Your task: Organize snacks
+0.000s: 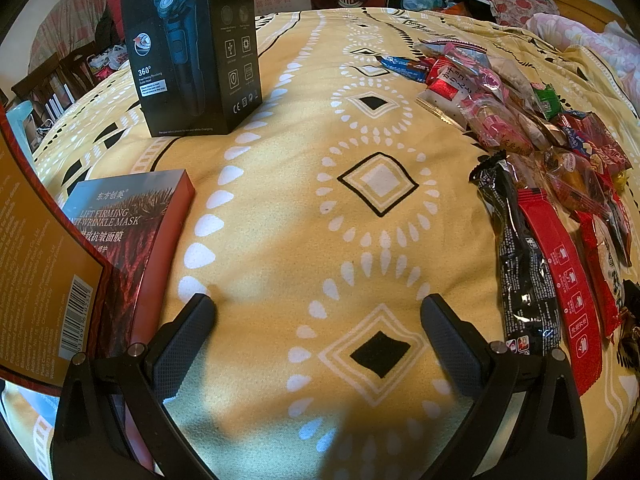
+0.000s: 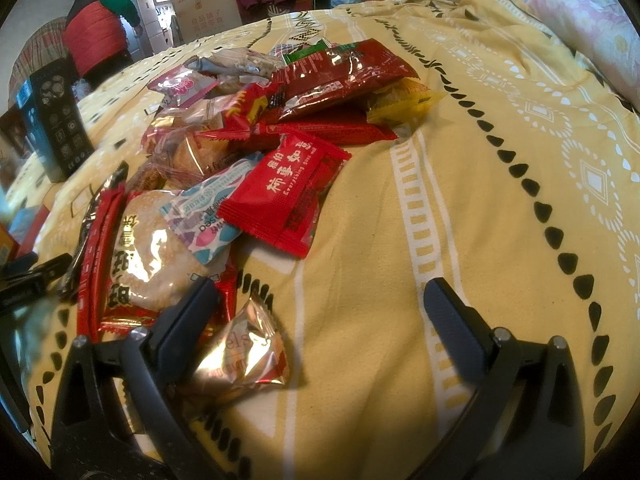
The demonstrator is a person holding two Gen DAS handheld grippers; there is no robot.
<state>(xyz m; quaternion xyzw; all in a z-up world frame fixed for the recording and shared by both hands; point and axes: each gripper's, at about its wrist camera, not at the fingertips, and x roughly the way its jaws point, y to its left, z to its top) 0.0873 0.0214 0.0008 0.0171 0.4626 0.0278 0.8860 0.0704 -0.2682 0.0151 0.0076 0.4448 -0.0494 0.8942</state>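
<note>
A pile of wrapped snacks (image 1: 532, 140) lies on the right of a yellow patterned bedspread (image 1: 280, 200) in the left wrist view. My left gripper (image 1: 316, 304) stands open over bare cloth, left of a black packet (image 1: 520, 264) and a long red packet (image 1: 560, 280). In the right wrist view the same snack pile (image 2: 248, 128) spreads ahead and to the left. My right gripper (image 2: 320, 288) is open and holds nothing. A gold foil packet (image 2: 244, 352) lies just inside its left finger (image 2: 188, 312). A square red packet (image 2: 284, 192) and a round rice cake packet (image 2: 148, 252) lie beyond.
A tall black shaver box (image 1: 188, 48) stands upright at the back left, and a flat red mask box (image 1: 132, 240) lies at the near left. A brown carton (image 1: 36, 272) leans at the left edge. A person in a red vest (image 2: 100, 28) stands beyond the bed. Clothes are heaped behind.
</note>
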